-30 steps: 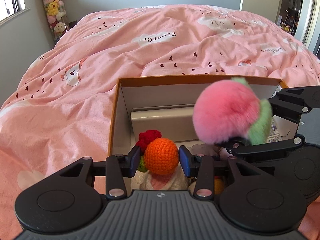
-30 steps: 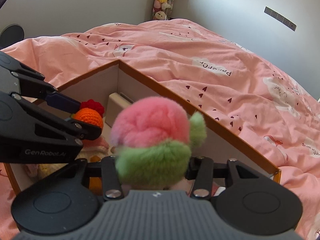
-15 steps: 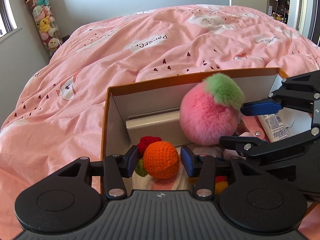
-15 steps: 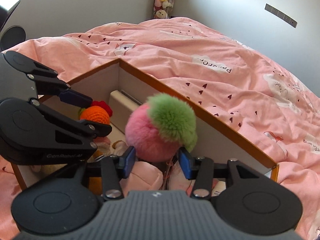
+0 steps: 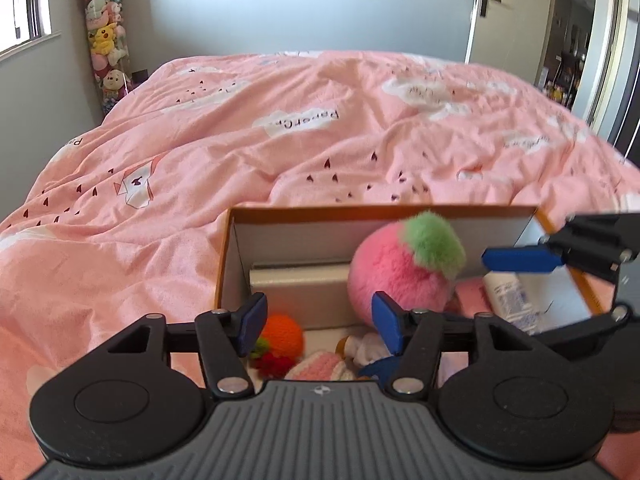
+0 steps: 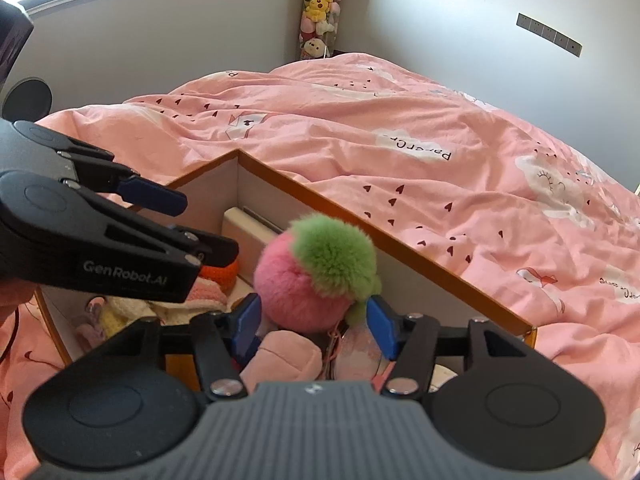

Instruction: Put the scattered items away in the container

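Note:
An orange-rimmed cardboard box (image 5: 380,213) (image 6: 400,236) sits on the pink bed. Inside lie a fluffy pink and green plush ball (image 5: 400,276) (image 6: 316,280), an orange crocheted ball (image 5: 282,336) (image 6: 218,274) with a red bit, a white bottle (image 5: 506,296) and several soft toys. My left gripper (image 5: 320,326) is open above the box, the orange ball below it. My right gripper (image 6: 314,324) is open, the plush ball resting free just beyond its fingers. Each gripper shows in the other's view: the right one (image 5: 536,292) and the left one (image 6: 188,226).
The pink duvet (image 5: 320,140) covers the bed all around the box. A tall tube of plush toys (image 5: 106,52) stands in the room's corner. A door (image 5: 512,12) is at the back right.
Both grippers have opened and pulled up and back. The orange ball dropped from the left gripper into the box. The plush ball was let go by the right gripper and rests in the box.

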The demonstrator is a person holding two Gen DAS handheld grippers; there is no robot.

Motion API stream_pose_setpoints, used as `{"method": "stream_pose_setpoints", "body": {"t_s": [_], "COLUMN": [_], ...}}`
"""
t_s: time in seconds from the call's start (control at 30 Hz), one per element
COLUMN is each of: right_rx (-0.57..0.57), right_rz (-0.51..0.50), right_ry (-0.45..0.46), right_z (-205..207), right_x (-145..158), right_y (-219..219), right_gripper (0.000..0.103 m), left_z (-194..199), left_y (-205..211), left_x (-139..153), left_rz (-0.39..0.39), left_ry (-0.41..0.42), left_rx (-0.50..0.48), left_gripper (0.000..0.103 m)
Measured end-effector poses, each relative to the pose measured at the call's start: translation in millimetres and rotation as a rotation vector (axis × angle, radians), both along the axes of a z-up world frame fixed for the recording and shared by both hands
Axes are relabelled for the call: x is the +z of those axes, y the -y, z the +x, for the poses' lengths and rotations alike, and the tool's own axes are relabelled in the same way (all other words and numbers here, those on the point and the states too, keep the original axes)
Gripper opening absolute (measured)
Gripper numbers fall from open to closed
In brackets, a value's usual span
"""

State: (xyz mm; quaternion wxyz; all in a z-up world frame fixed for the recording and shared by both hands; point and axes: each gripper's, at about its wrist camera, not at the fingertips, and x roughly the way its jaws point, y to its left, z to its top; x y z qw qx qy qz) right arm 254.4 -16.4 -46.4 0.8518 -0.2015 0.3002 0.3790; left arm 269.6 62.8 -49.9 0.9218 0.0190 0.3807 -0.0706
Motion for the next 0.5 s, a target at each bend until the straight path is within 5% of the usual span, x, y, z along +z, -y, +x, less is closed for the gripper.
{"method": "stream_pose_setpoints", "body": {"t_s": [0.5], "right_rx": [-0.106], "right_rz": [0.088], "right_ry": [0.051], "right_z": [-23], "right_x": [32], "right_y": [19], "right_gripper": [0.069], "left_z": [-33], "left_y": [4], "left_x": [49], "left_rz": [-0.041], "left_ry": [0.114], "left_rx": [0.006], "left_gripper": [0.069]}}
